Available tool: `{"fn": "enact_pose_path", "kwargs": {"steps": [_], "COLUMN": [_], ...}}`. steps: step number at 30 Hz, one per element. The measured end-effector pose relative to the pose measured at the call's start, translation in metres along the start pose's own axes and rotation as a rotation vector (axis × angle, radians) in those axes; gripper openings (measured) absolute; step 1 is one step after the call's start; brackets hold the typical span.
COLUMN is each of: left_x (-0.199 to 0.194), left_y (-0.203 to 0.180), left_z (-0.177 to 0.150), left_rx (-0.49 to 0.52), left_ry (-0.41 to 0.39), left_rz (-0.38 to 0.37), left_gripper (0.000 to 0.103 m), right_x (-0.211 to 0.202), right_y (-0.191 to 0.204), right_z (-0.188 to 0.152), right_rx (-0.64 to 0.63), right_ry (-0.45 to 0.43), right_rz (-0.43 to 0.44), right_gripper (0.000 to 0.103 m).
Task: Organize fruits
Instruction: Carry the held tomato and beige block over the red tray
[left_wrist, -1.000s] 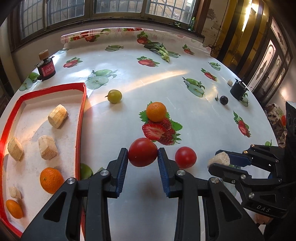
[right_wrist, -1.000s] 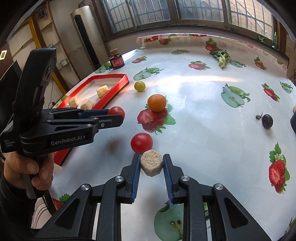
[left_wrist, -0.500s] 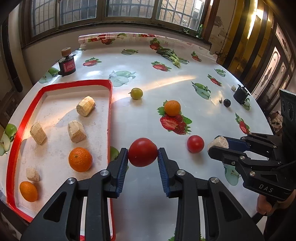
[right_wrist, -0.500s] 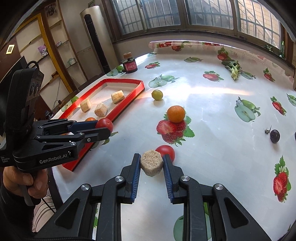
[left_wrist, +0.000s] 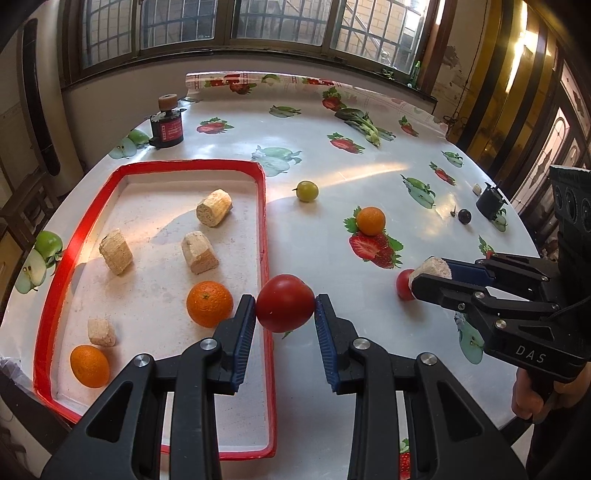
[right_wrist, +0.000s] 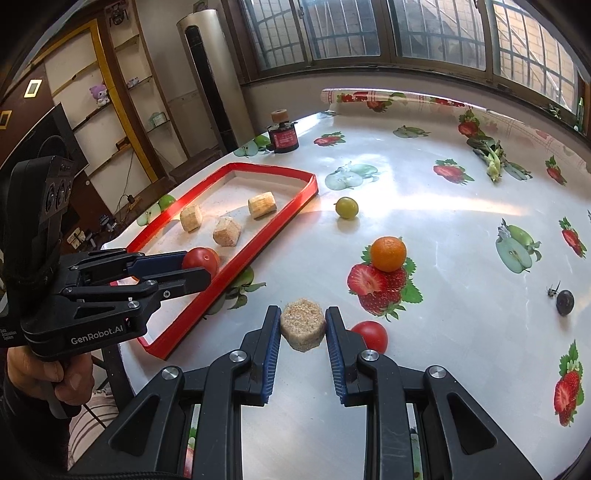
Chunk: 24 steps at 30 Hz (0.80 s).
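Our left claw (left_wrist: 284, 314) is clamped on a tomato (left_wrist: 284, 302), held over the red tray's (left_wrist: 266, 236) near rim. Our right claw (right_wrist: 303, 328) grips a tan block (right_wrist: 303, 325) above the tabletop (right_wrist: 461, 229), a second tomato (right_wrist: 371, 334) just right of it.

Two tomatoes: one (left_wrist: 284, 308) held over the tray's edge, one (right_wrist: 370, 335) on the table. Three oranges: two (left_wrist: 209, 303) (left_wrist: 89, 366) in the tray, one (left_wrist: 370, 220) outside it. Five tan blocks: four in the tray (left_wrist: 214, 212) (left_wrist: 116, 251) (left_wrist: 200, 252) (left_wrist: 101, 332), one (right_wrist: 303, 329) held. One green fruit (left_wrist: 307, 191). One dark grape (left_wrist: 464, 216). One tray (left_wrist: 264, 229). One jar (left_wrist: 167, 123).
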<state>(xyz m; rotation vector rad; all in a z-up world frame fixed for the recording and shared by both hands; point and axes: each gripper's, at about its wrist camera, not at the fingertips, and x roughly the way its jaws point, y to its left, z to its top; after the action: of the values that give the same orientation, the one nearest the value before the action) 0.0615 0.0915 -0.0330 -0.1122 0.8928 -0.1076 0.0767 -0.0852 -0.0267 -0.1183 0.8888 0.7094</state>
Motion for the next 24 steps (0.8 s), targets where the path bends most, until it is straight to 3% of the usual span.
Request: {"fn": "enact_pose_path", "kwargs": {"steps": [24], "left_x": [-0.006], "left_y": [0.053], "left_z": [-0.006], "left_rx": [-0.084], "left_ry": [0.002], "left_rz": [0.053], "left_gripper": [0.030], "right_x": [0.042], "right_y": [0.034], "right_z": [0.034], "right_rx": [-0.056], "right_ry": [0.034], "right_rz": [0.055], "right_gripper": [0.025]}}
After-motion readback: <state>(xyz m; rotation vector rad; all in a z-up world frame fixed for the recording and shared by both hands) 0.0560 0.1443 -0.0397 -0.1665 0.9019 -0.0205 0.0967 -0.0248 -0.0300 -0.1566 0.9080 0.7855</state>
